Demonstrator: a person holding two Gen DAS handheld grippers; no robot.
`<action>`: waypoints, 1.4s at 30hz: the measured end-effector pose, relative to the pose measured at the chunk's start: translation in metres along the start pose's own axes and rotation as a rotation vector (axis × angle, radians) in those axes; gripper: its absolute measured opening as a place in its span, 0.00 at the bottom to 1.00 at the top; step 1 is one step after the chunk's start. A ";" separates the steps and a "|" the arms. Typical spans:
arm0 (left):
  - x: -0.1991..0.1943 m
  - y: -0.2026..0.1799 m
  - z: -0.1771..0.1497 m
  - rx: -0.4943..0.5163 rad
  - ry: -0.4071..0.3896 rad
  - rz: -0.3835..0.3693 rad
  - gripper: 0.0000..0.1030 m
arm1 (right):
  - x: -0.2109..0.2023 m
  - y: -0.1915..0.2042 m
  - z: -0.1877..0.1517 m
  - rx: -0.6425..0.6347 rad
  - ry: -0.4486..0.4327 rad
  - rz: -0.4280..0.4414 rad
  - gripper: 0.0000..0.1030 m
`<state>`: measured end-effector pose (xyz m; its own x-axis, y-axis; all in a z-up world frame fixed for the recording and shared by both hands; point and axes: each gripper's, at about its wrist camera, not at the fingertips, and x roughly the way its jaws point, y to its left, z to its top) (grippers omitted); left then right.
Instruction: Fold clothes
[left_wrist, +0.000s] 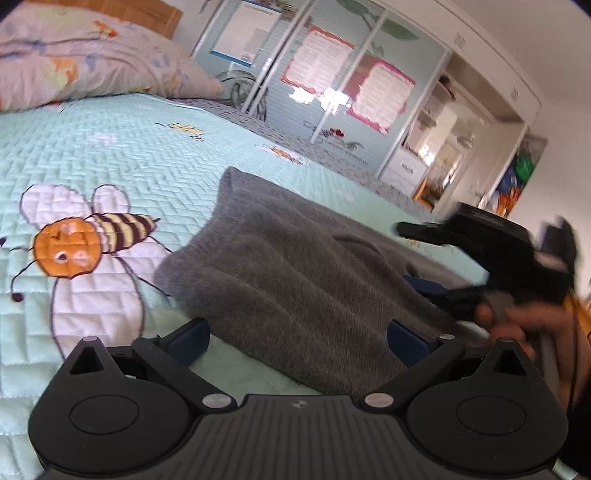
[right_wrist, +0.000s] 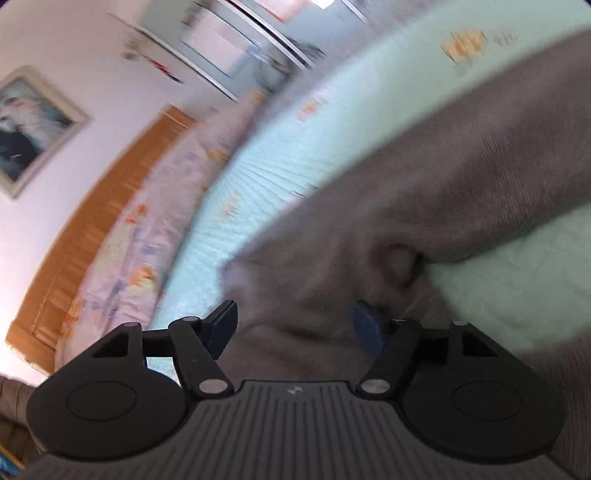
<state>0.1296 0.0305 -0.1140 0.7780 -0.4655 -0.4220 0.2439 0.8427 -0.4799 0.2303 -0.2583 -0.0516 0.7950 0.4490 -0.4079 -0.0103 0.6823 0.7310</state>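
My left hand-held gripper (left_wrist: 297, 338) is spread wide, its blue pads on either side of the near end of the grey knit garment (left_wrist: 295, 266), low over the bed so that edge lies within reach between the fingers; nothing is pinched there. My right hand-held gripper (right_wrist: 295, 325) also stands with its fingers apart, the grey cloth bunched between and in front of them; the picture is smeared by motion, so I judge it parted rather than clamped, and I can't say whether the pads touch the fabric. In the left view that right tool shows at the garment's far side with my hand (left_wrist: 517, 321) behind it, which fits taking hold of two points of one edge to carry it over. The garment lies stretched along the mint quilted bedspread (left_wrist: 110, 155), doubled or bunched lengthwise, just beside the stitched bee (left_wrist: 88, 236). A floral pillow (left_wrist: 85, 55) sits well apart by the headboard
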 end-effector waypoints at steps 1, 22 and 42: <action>-0.001 0.003 0.001 -0.017 -0.004 0.008 0.99 | -0.010 0.006 -0.006 -0.011 -0.019 0.029 0.70; -0.017 -0.067 0.004 0.159 0.054 0.042 0.96 | -0.257 -0.120 -0.099 0.321 -0.251 0.000 0.75; -0.015 -0.151 0.012 0.396 0.318 0.272 0.99 | -0.265 -0.126 -0.112 0.350 -0.236 0.114 0.76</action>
<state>0.0880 -0.0860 -0.0256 0.6457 -0.2251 -0.7297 0.3057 0.9518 -0.0230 -0.0468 -0.3979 -0.0969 0.9181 0.3381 -0.2070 0.0676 0.3809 0.9221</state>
